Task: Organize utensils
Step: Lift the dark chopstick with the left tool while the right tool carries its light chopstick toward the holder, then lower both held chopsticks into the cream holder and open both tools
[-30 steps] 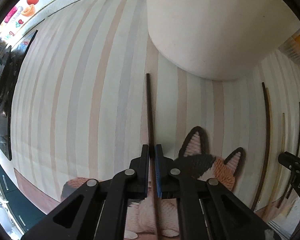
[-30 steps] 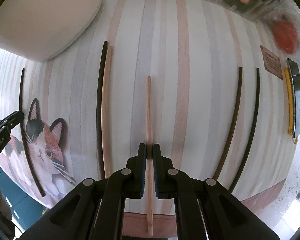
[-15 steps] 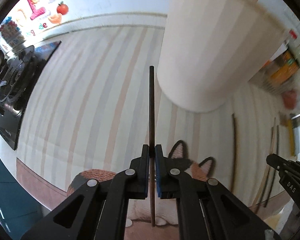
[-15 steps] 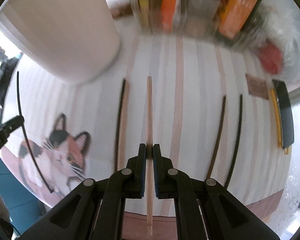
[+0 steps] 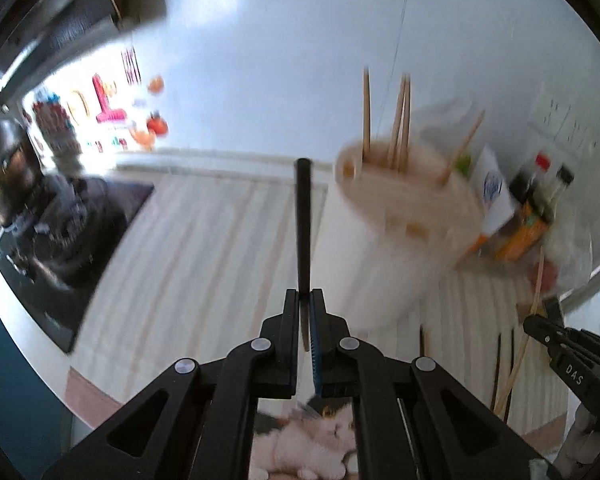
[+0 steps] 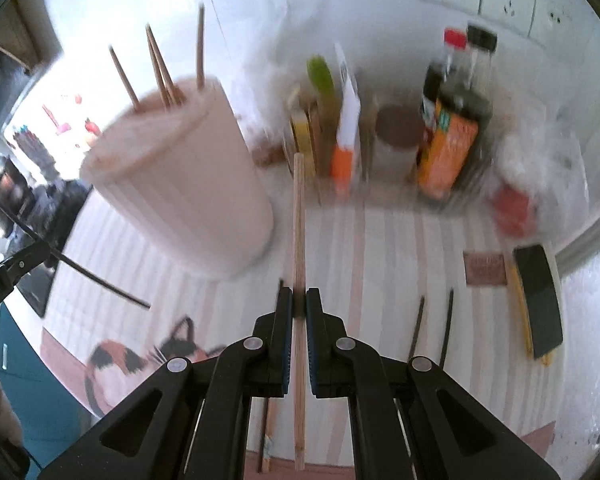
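The dark chopstick (image 5: 303, 224) is pinched in the left gripper (image 5: 305, 300), lifted above the striped mat (image 5: 188, 264) and pointing up beside the white holder (image 5: 396, 240). The light wooden chopstick (image 6: 299, 240) is clamped in the right gripper (image 6: 299, 300), also raised, near the same holder (image 6: 180, 184). Several chopsticks (image 6: 160, 68) already stand in the holder. Two dark chopsticks (image 6: 432, 328) lie on the mat on the worktop, close to a black and yellow brush (image 6: 538, 304). Bottles and boxes (image 6: 448, 140) stand at the wall.
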